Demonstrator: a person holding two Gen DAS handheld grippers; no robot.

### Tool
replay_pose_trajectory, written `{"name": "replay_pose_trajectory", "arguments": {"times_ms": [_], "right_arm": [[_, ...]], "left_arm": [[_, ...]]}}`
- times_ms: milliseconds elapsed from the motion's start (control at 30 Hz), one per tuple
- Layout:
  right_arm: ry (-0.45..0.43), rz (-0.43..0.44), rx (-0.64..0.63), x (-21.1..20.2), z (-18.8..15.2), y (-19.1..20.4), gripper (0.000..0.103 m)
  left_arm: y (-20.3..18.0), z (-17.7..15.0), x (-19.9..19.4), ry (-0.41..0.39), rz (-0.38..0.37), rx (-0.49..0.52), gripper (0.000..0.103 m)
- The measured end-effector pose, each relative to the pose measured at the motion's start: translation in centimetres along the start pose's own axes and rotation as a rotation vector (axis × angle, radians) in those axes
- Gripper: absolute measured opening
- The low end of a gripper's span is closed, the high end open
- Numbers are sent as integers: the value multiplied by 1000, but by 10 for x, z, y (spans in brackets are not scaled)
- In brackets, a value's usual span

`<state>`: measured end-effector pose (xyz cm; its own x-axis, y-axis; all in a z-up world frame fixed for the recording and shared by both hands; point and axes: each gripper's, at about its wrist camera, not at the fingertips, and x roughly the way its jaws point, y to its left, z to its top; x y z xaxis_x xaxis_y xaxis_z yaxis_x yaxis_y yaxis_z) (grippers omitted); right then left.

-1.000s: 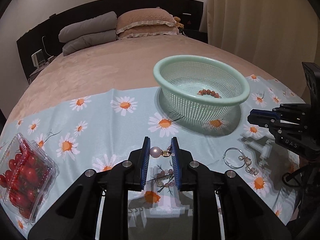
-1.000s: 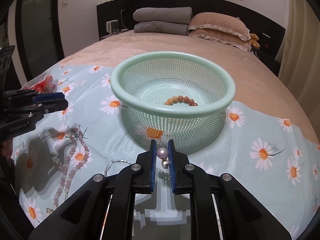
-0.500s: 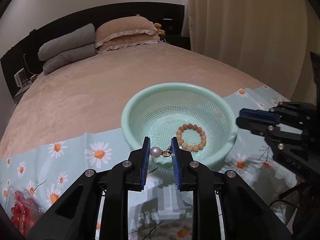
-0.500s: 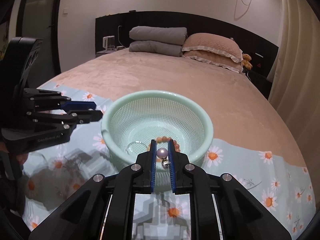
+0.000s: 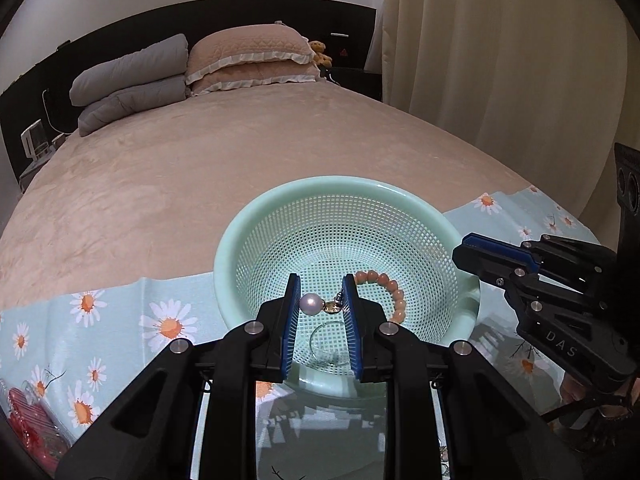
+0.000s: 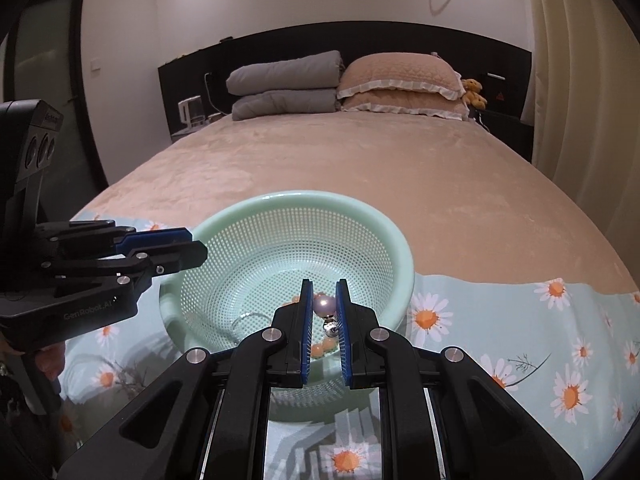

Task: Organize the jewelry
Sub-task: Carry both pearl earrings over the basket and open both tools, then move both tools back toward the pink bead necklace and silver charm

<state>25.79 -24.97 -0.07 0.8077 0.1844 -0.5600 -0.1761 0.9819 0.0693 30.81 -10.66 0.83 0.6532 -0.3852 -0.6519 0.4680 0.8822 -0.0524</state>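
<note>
Blue-padded, my left gripper (image 5: 320, 304) pinches a pale pearl earring with a gold fitting (image 5: 313, 304) between narrow jaws; my right gripper (image 6: 323, 308) clamps a matching pearl earring (image 6: 324, 305) the same way. Both hang over the mint-green perforated plastic basket (image 5: 256, 240), which already contains an orange bead bracelet (image 5: 390, 286) and a thin wire hoop (image 5: 326, 342). I judge the 2 releases should be low and central, opening slowly so neither pearl bounces over the rim onto the daisy-print cloth (image 6: 520, 320).
</note>
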Motion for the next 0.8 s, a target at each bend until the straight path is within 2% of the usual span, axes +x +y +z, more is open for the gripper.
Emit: {"name": "replay_pose_trajectory", "arguments": {"times_ms": [100, 133, 167, 200, 233, 267, 367, 467, 567, 800], "right_arm": [[-11, 0, -1, -1, -2, 1, 11], [-24, 9, 8, -2, -2, 0, 15], [-35, 6, 24, -5, -3, -2, 22], [-54, -13, 48, -7, -3, -5, 51], [-83, -37, 72, -11, -4, -8, 78], [-116, -56, 88, -16, -4, -11, 83], [-141, -64, 108, -24, -4, -18, 83], [-130, -65, 116, -22, -4, -22, 84], [-116, -69, 109, -19, -6, -21, 84], [-86, -73, 73, -16, -12, -16, 84]], "left_arm": [[2, -1, 2, 4, 1, -8, 22], [1, -1, 3, 6, 11, -8, 31], [1, -3, 3, 8, 24, 0, 56], [0, -4, 2, -4, 41, 10, 69], [-1, -6, -3, -33, 65, 12, 86], [0, -6, -8, -66, 91, 6, 89], [9, -6, -18, -92, 113, -27, 97], [19, -7, -22, -119, 147, -64, 97], [20, -8, -21, -111, 173, -45, 97], [16, -14, -20, -96, 178, 7, 97]]}}
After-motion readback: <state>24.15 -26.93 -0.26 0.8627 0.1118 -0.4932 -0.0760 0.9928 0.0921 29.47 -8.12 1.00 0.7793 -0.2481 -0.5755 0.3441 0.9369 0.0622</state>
